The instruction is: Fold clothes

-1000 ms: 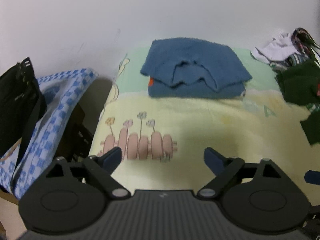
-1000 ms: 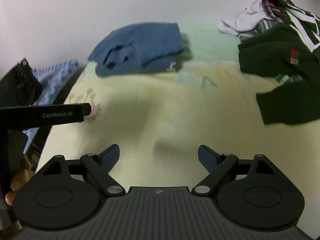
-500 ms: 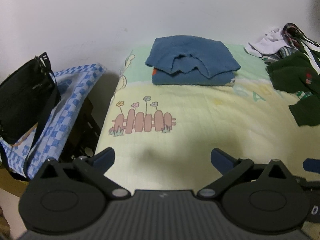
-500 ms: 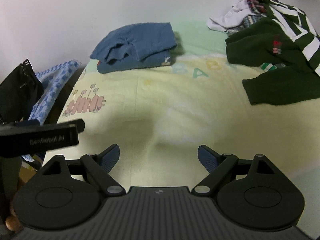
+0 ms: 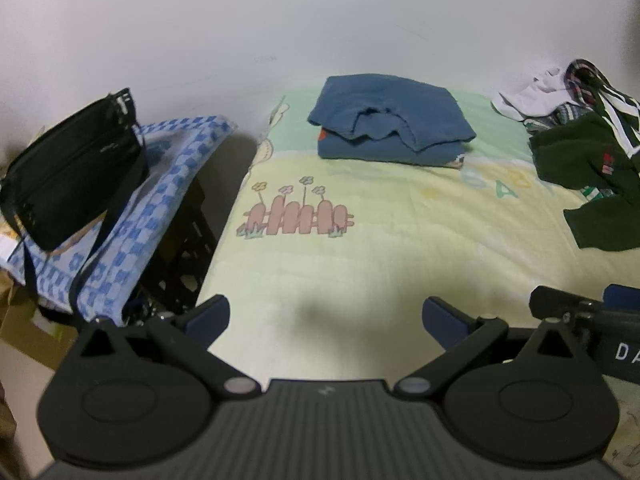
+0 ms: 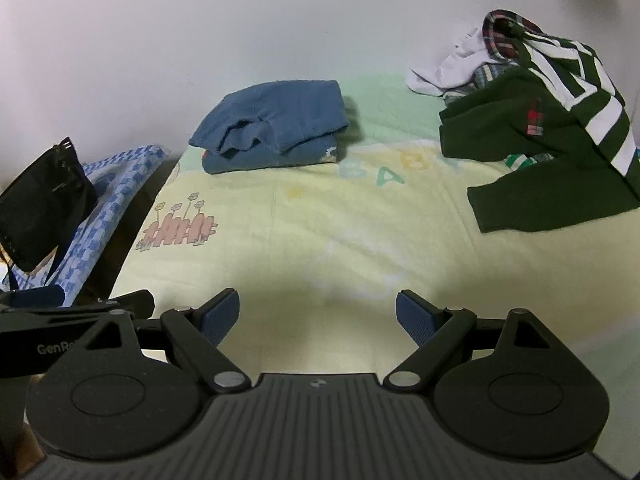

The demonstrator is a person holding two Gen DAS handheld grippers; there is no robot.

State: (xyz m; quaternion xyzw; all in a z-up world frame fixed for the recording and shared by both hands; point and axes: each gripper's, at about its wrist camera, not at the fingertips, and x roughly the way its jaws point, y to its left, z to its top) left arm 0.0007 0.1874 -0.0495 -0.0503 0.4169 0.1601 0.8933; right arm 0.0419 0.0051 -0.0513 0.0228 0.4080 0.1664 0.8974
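Both tools gape wide, empty, well short of the green sweater.

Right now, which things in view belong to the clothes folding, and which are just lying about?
Belongs to the job:
folded blue sweater
dark green garment
green-and-white striped top
white garment

Just lying about:
black bag
blue checkered cloth

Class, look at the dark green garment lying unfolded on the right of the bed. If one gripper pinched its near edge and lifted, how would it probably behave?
The dark green garment lies rumpled and spread, so it would probably droop limply. Part of it lies in the pile of clothes, so lifting may drag those along. It looks like thick knit, likely heavier than thin cloth.
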